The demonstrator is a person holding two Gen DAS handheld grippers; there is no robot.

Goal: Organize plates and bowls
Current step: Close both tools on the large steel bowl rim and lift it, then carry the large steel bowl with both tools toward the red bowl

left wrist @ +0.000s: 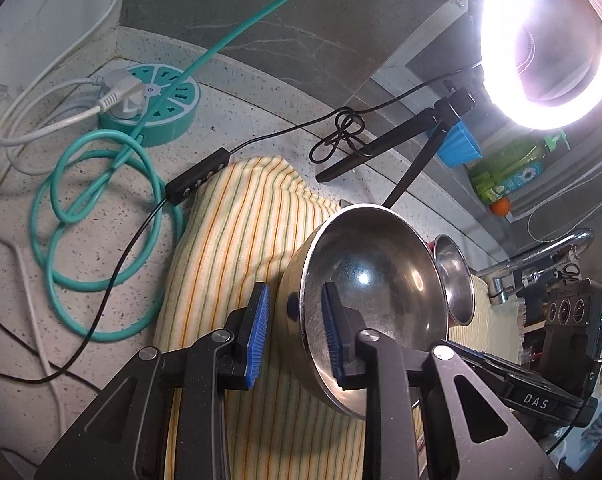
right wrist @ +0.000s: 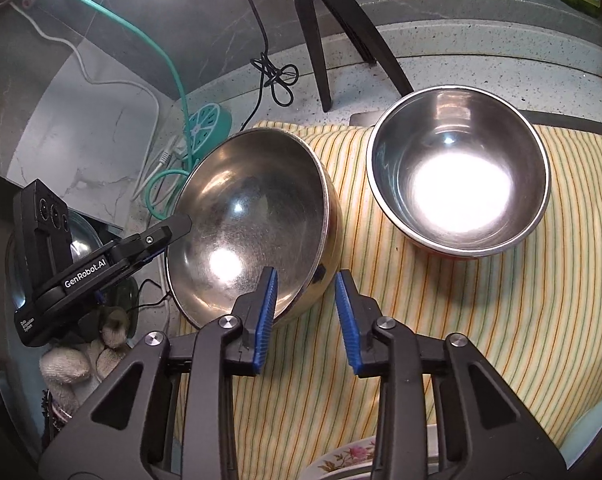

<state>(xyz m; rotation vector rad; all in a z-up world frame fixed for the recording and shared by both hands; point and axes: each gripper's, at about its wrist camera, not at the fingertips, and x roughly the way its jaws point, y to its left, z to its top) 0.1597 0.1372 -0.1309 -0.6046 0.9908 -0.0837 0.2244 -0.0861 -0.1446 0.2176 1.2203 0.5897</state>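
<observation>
The left tool (left wrist: 295, 332) is clamped on the rim of a steel bowl (right wrist: 253, 220), one blue pad inside and one outside, tilting it above the striped cloth (right wrist: 481, 320) on the speckled table (left wrist: 101, 220). The right tool (right wrist: 307, 320) straddles that bowl's opposite rim; whether its pads press on it cannot be told. A second steel bowl (right wrist: 457, 172) sits upright on the cloth just beside the first, toward the table's back edge near the tripod (right wrist: 321, 32).
</observation>
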